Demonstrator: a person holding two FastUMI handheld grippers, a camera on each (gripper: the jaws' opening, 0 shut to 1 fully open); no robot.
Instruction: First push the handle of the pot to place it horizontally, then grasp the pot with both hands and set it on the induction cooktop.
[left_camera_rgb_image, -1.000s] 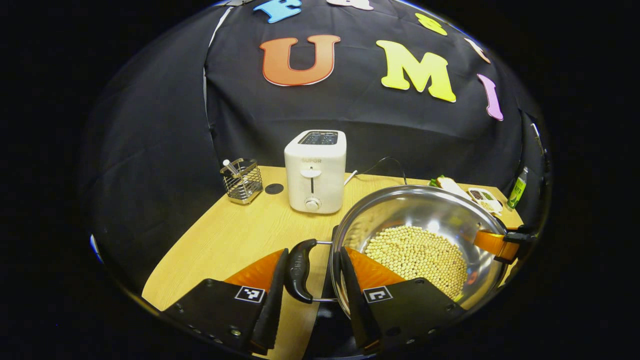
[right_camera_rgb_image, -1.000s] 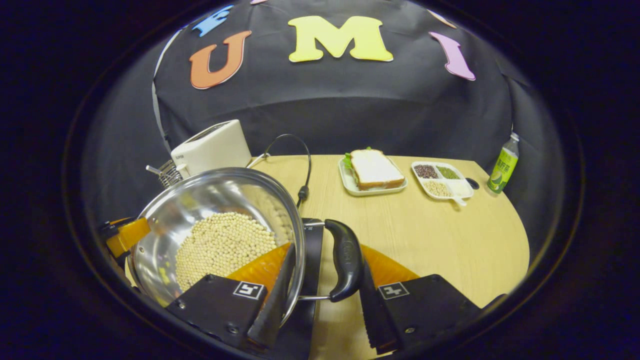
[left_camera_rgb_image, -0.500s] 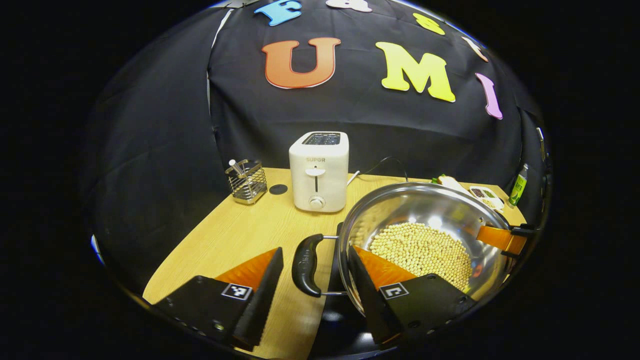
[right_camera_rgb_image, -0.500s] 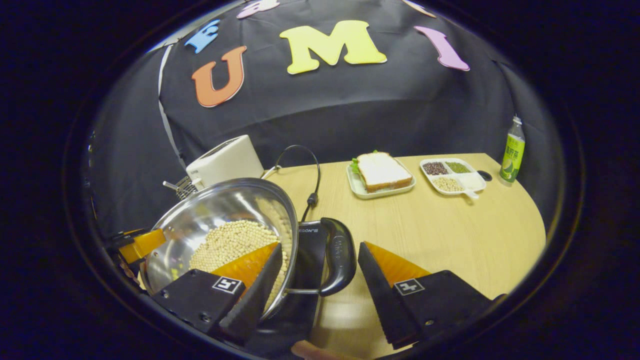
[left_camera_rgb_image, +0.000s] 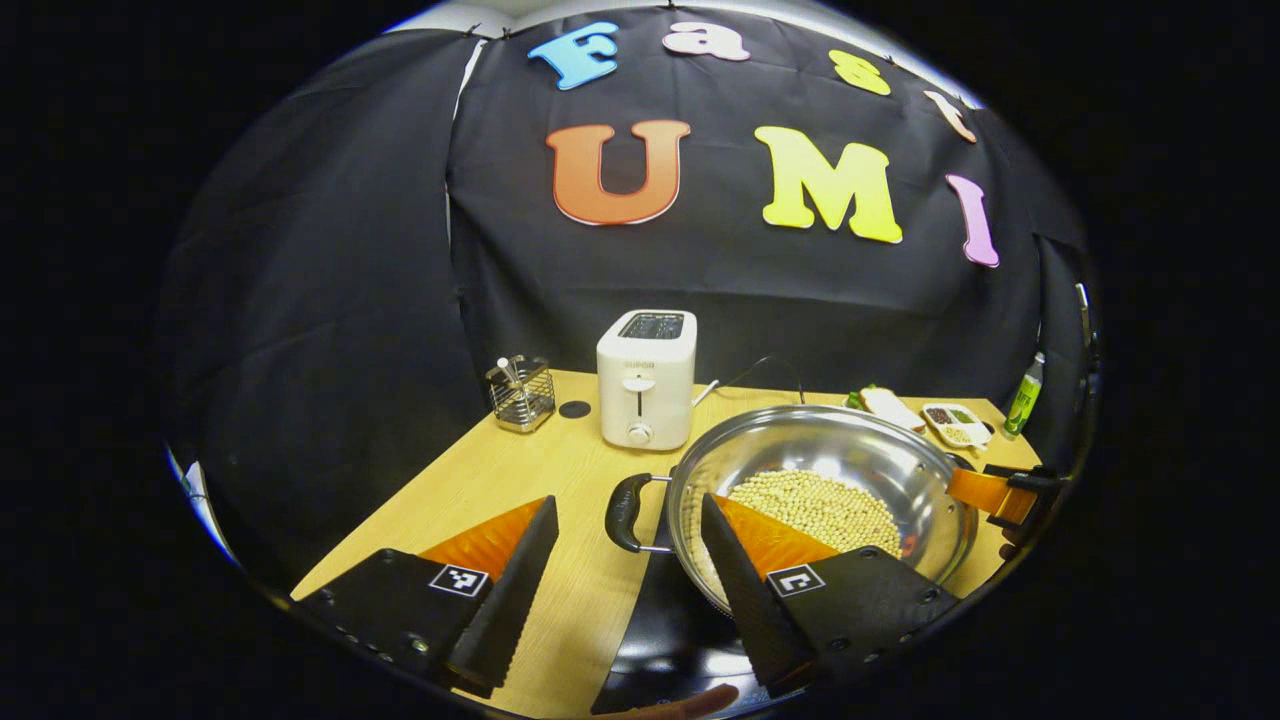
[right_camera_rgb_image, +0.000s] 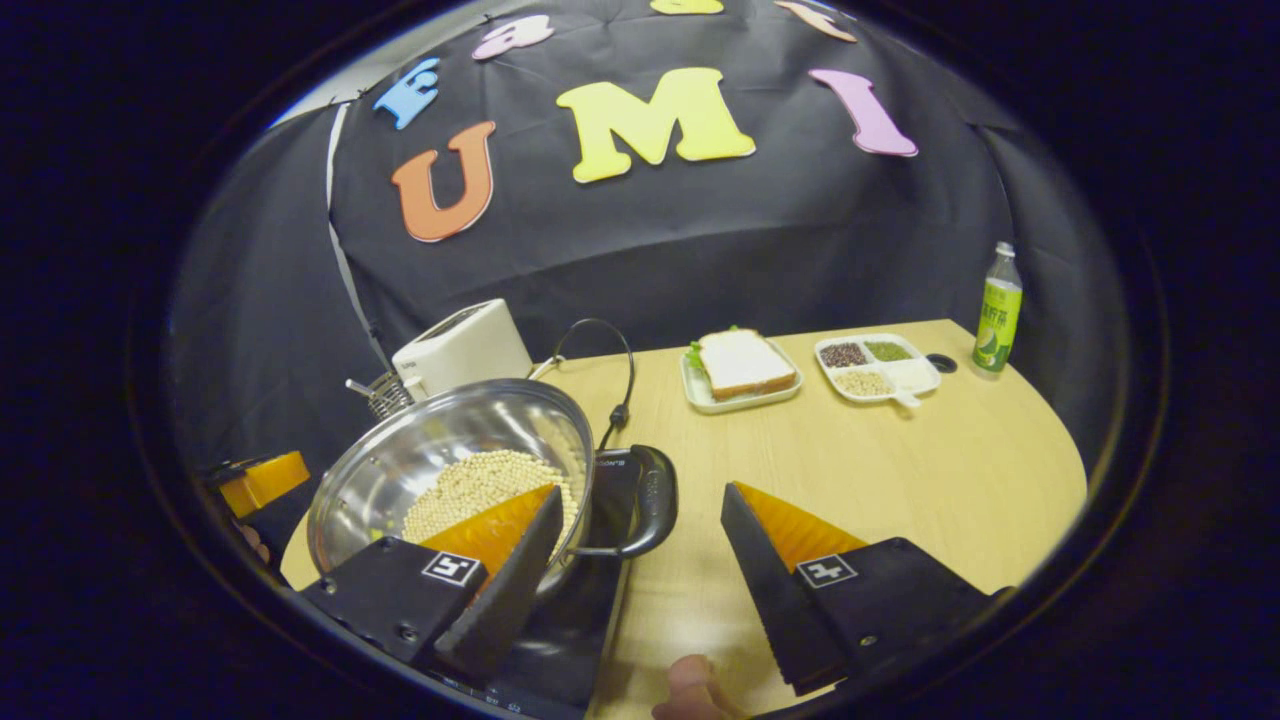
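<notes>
In the left gripper view, the left gripper (left_camera_rgb_image: 625, 580) is seen nearest, its fingers spread apart and grasping nothing. Just beyond them the pot (left_camera_rgb_image: 830, 460), filled with pale beans (left_camera_rgb_image: 815, 505), is seated on the dark induction cooktop (left_camera_rgb_image: 670, 635). One black side handle (left_camera_rgb_image: 625, 512) of the pot is seen lying level in the gap ahead of the fingers, untouched. The right gripper (left_camera_rgb_image: 1000, 492) is seen at the far rim of the pot.

In the right gripper view, the right gripper (right_camera_rgb_image: 640, 580) is likewise held released, with the other black handle (right_camera_rgb_image: 650, 500) lying ahead of its fingers and apart from them. A fingertip (right_camera_rgb_image: 690, 685) of the person is glimpsed at the bottom edge.

Farther back on the bench (right_camera_rgb_image: 900, 470) a toaster (left_camera_rgb_image: 645, 378) and a wire holder (left_camera_rgb_image: 520, 392) are placed. A sandwich on a plate (right_camera_rgb_image: 740, 365), a divided dish (right_camera_rgb_image: 875, 365) and a green bottle (right_camera_rgb_image: 995, 310) are set near the far edge.
</notes>
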